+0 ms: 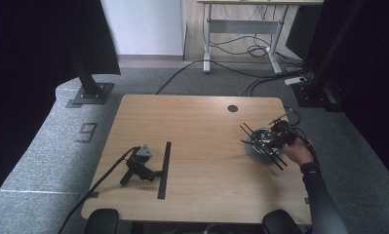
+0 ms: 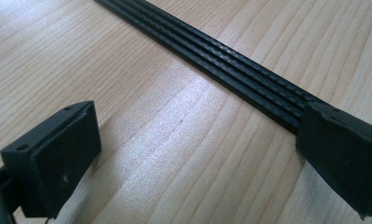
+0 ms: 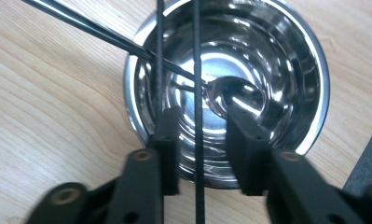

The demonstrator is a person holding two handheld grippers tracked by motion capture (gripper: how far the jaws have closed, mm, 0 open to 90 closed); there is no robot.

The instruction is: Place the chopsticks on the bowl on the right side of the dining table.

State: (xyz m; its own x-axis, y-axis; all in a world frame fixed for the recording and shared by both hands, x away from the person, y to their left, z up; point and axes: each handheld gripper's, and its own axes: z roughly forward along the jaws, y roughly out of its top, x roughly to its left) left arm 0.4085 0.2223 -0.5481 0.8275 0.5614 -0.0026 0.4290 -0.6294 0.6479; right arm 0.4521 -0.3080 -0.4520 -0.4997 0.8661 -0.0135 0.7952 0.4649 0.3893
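A shiny steel bowl (image 1: 254,153) (image 3: 314,60) stands near the table's right edge with several thin black sticks (image 1: 247,131) (image 3: 90,28) leaning in it and poking over its rim. A person's hand (image 1: 299,153) holds my right gripper (image 1: 266,141) (image 3: 203,140) just above the bowl. Its jaws stand apart; one stick (image 3: 197,46) runs through the gap, free of the pads, and another (image 3: 159,46) lies along the left jaw. My left gripper (image 1: 153,170) (image 2: 197,154) lies on the table with jaws wide apart, beside a row of black sticks (image 1: 164,168) (image 2: 230,60) laid side by side.
The wooden table (image 1: 202,146) has a round hole (image 1: 232,108) at its far right. Cables trail off both grippers. Two dark rounded pads (image 1: 102,220) sit at the near edge. A post base (image 1: 89,92) and a desk frame with cables (image 1: 241,44) stand beyond.
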